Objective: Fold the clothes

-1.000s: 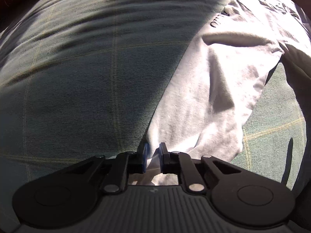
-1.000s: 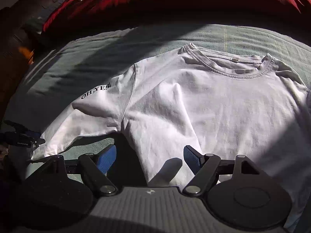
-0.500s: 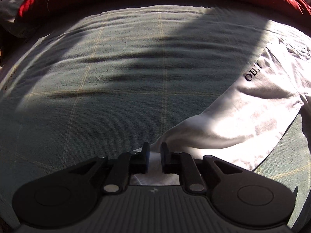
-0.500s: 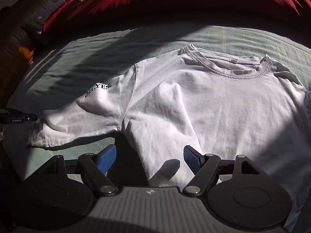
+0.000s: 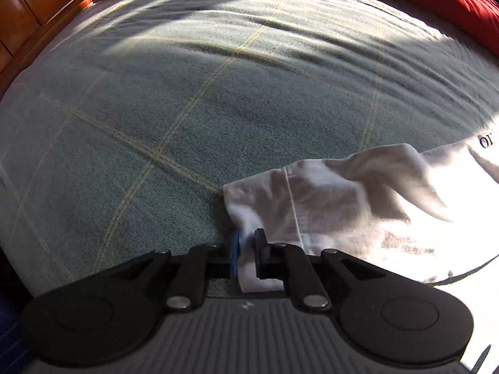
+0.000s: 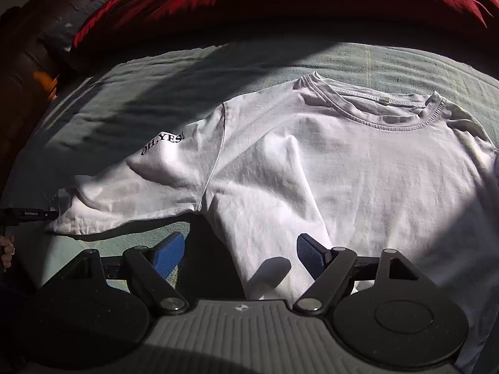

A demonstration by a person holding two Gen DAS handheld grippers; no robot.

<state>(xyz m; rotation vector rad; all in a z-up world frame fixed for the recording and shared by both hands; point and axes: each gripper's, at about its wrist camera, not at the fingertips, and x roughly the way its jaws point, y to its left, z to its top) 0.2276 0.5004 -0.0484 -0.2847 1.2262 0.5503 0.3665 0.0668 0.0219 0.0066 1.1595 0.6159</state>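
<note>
White cotton is what both claws are busy with: a white T-shirt [image 6: 358,171] lies spread out flat on a green bed cover [image 5: 187,99] with thin yellow lines. Its round neck points toward a red blanket [image 6: 280,3] at the far side of the bed. One sleeve [image 6: 134,187] sticks out to the side, and it has the black words "OH, YES!" [image 6: 162,145] on it. The left gripper [image 5: 248,251] is nearly shut, and its jaws are closing. They pinch the very end of that sleeve [image 5: 312,205], right at the hem corner. The white cloth sits squeezed between the two small blue pads, and a bit of it pokes out below them. In the right wrist view, the left gripper [image 6: 34,213] shows as a thin black bar at the tip of the sleeve, and part of the person's hand [image 6: 7,251] is just under it. The right gripper [image 6: 240,251] is wide open, and its jaws are opening a little more. Its blue pads [image 6: 168,254] stand far apart. The side edge of the shirt's body lies in the gap between them, but the pads do not press on it. One pad is over the green cover and the other is over the white cloth. Brown wood [image 5: 34,9] shows past the far corner of the bed.
</note>
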